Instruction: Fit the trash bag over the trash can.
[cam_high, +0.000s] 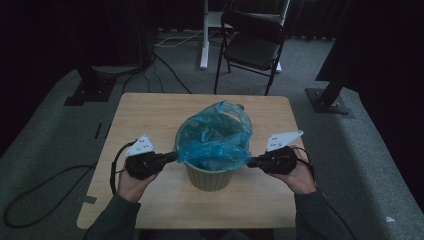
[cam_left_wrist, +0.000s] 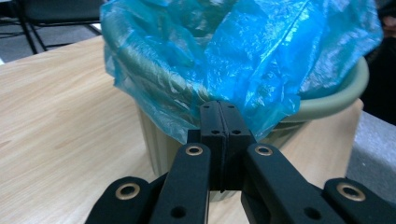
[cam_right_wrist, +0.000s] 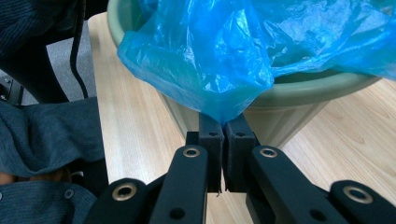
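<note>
At the centre of the high view, a pale green bin (cam_high: 209, 177) lined with a blue plastic bag (cam_high: 215, 137) stands on a wooden table (cam_high: 145, 112), flanked by a person's two hand-held grippers. The left gripper (cam_high: 172, 157), left of the bin, has its jaws pinched together on the bag's hanging edge. The right gripper (cam_high: 251, 162), on the opposite side, likewise clamps the bag's lower hem just beside the bin's rim.

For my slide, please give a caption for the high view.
Both tools, left tool and right tool, pinch the blue bag over the green bin.
</note>
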